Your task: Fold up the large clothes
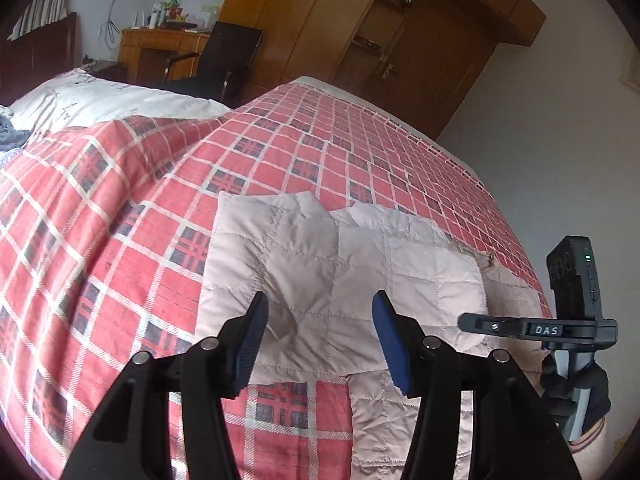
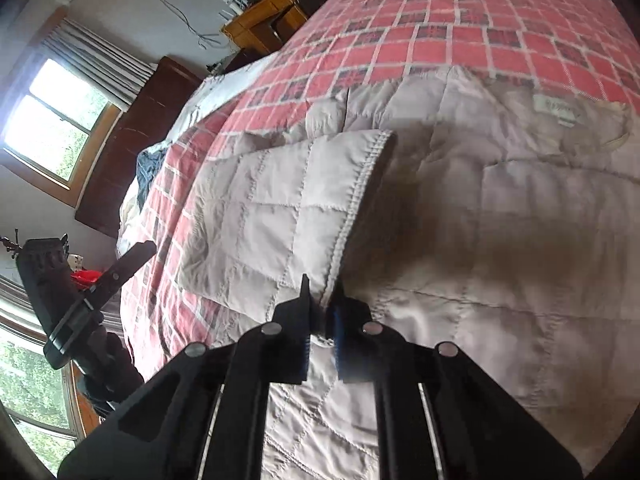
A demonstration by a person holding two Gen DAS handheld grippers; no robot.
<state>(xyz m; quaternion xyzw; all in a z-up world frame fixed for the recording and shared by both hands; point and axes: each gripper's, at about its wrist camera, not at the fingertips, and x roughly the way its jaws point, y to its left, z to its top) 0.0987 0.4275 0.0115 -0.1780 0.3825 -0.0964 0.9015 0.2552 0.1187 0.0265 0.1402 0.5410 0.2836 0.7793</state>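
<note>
Here, the quilted jacket [image 1: 340, 280] lies on the bed [image 1: 120, 220] beneath the left gripper [image 1: 320, 320], fingers spread, empty; the right gripper [image 2: 322, 316] pinches a folded jacket edge

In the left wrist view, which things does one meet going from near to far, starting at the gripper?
Open left gripper → pale pink quilted jacket → red plaid bedcover → black desk chair → wooden desk.

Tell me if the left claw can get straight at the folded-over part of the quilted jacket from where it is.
Probably yes. The left claw is open just above the folded panel of the quilted jacket, with nothing between them. The right claw, shut on the jacket's stitched edge, sits off to the side.
</note>
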